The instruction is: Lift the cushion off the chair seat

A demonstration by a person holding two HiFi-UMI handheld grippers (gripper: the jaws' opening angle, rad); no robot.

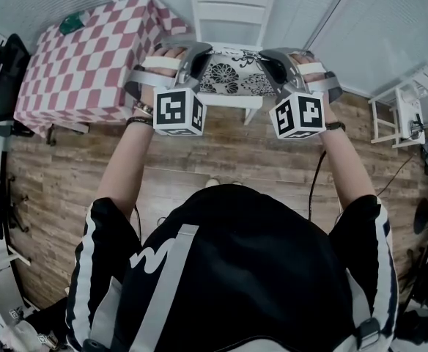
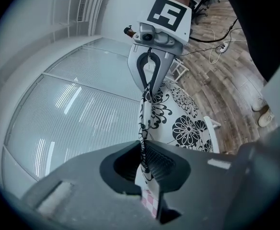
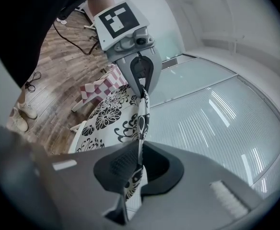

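Head view, checkered table point(image 1: 82, 57) beside chair point(image 1: 232, 9)

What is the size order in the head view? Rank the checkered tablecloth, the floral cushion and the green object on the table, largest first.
1. Checkered tablecloth, by far the largest.
2. Floral cushion, partly covered at both ends.
3. Green object, smallest.

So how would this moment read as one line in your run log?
step: cushion lift | left gripper: shut on cushion edge | right gripper: shut on opposite edge | chair: white, just beyond cushion
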